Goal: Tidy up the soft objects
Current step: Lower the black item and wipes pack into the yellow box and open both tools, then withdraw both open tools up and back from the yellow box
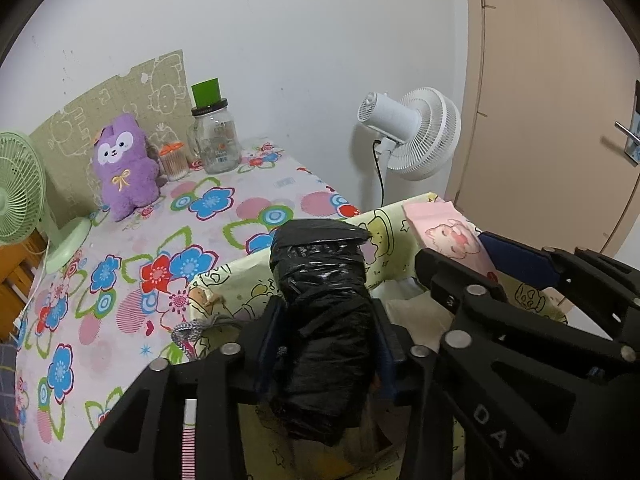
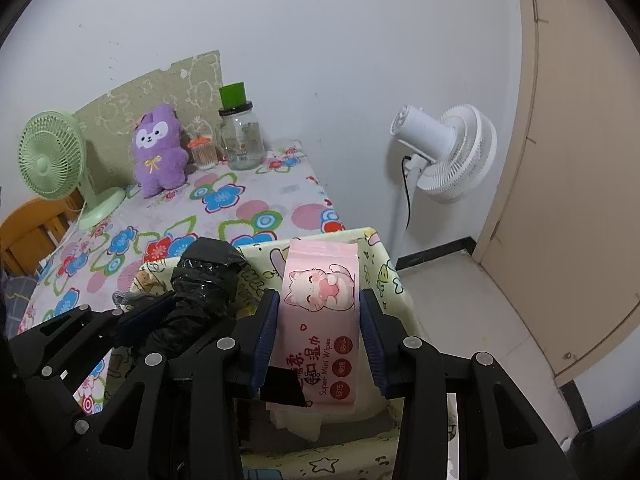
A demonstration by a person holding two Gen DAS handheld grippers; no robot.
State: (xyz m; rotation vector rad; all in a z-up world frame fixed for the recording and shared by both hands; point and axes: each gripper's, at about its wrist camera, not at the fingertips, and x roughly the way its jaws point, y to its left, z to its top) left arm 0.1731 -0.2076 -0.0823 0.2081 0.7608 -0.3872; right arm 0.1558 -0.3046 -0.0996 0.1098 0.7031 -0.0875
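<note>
Left claw (image 1: 326,312): straddling black plastic-wrapped roll (image 1: 320,280), blue pads close on both sides. Cannot tell whether pads actually press on it. Roll upright-ish, tilted slightly, lower end down inside yellow cartoon-print fabric basket (image 1: 240,280), top end sticking above the rim.

Right claw (image 2: 319,298): pinching pink wet-wipes pack (image 2: 316,340), one pad on each long edge. Pack held lengthwise along the fingers, cat print facing up, over the basket's right half. White tissue-like stuff visible in the basket under it.

Roll and pack side by side, close, not touching as far as visible.

Basket parked at near edge of floral-cloth counter (image 1: 240,208).

Also on counter, at the back by the wall: purple plush (image 1: 122,164), small orange-lidded container (image 1: 173,162), glass jar (image 1: 216,140) with green cup on top, green desk fan (image 1: 20,184) at left.

White standing fan (image 1: 416,132) off the counter, beside beige door (image 1: 552,120).
</note>
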